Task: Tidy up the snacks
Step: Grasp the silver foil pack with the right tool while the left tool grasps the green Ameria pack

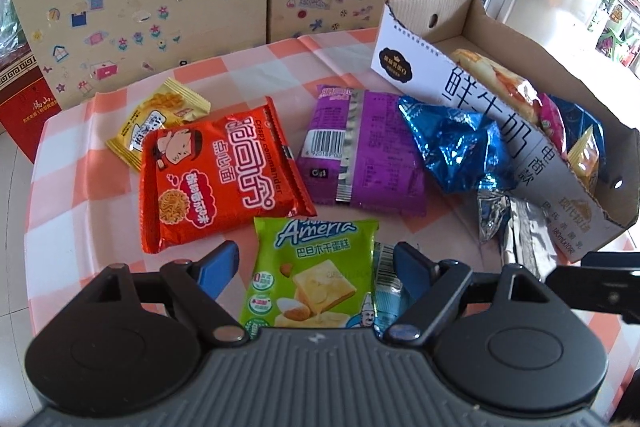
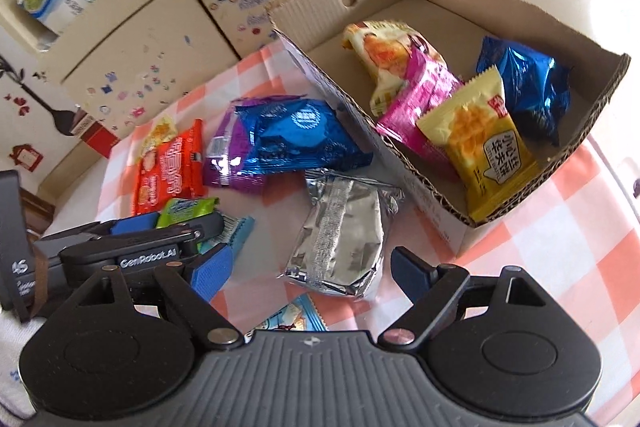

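Left gripper (image 1: 316,259): jaws spread, empty; green cake packet (image 1: 310,277) lies between them on the tabletop (image 1: 80,195)
Right gripper (image 2: 310,273): jaws spread, empty; silver foil packet (image 2: 344,235) just beyond, left of the cardboard box (image 2: 440,203)
Handling: both look light, crinkly, slippery, with crushable contents; pinch gently across the flat body or a sealed edge
Box: several packets already inside
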